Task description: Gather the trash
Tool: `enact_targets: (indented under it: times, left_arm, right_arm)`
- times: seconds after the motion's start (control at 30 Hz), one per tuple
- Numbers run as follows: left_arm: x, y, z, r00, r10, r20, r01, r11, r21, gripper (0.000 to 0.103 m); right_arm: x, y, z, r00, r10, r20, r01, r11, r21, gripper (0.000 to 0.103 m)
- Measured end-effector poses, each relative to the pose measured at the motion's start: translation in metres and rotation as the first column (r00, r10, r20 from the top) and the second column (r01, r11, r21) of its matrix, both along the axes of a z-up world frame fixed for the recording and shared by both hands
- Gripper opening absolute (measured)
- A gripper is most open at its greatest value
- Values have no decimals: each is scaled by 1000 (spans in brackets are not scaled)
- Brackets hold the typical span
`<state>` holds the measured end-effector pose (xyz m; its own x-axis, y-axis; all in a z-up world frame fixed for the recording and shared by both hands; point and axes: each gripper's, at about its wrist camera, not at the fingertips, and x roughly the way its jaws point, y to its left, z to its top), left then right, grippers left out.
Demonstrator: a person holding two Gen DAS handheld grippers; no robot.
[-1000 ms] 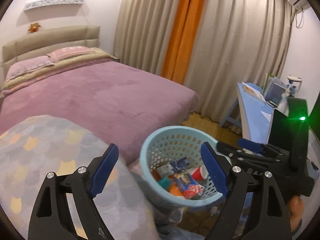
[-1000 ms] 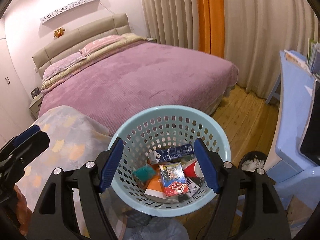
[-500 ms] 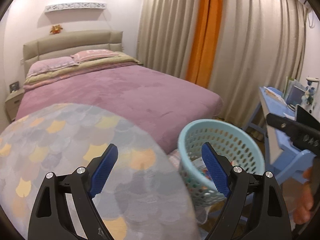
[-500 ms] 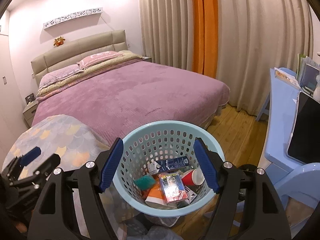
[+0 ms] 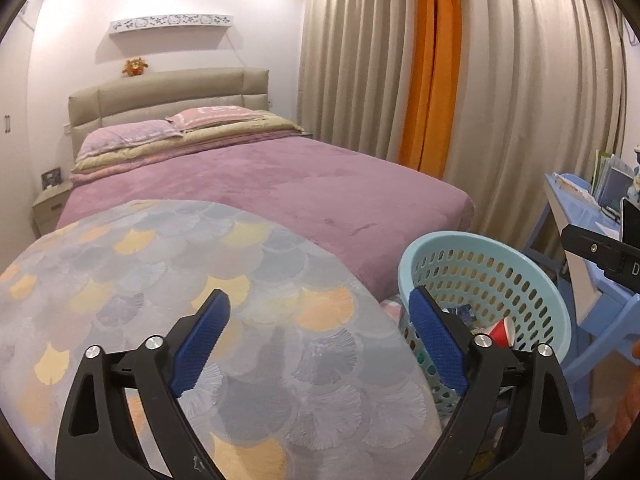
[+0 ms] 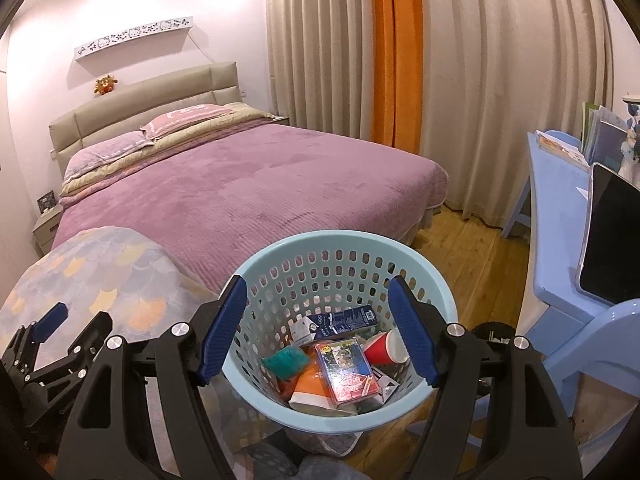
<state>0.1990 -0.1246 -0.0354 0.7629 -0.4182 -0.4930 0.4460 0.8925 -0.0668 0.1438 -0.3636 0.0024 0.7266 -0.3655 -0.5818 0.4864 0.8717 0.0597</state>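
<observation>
A light blue perforated basket stands on the floor by the bed's foot. It holds trash: a red cup, a dark blue box, a clear red card pack, a teal pouch and an orange pack. My right gripper is open and empty, hovering over the basket. My left gripper is open and empty above a round scale-patterned cushion, with the basket to its right. The left gripper also shows at the lower left of the right wrist view.
A purple bed fills the middle. Beige and orange curtains hang behind. A blue desk with books and a dark tablet stands at the right, a blue chair beside the basket. The floor is wooden.
The left gripper swung left and up, from over the basket to over the cushion. The right gripper drew back a little, still above the basket. Both stayed open.
</observation>
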Motion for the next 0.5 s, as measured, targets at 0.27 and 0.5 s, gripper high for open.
enact_targets:
  times: [0.27, 0.5]
  left_arm:
    - [0, 10, 2, 999, 27, -25, -28, 998, -48, 91]
    - [-1, 20, 10, 998, 68, -7, -69, 994, -91, 91]
  right_arm:
    - [-7, 4, -3, 1000, -26, -3, 26, 999, -42, 69]
    - [-14, 9, -6, 999, -34, -9, 34, 998, -59, 69]
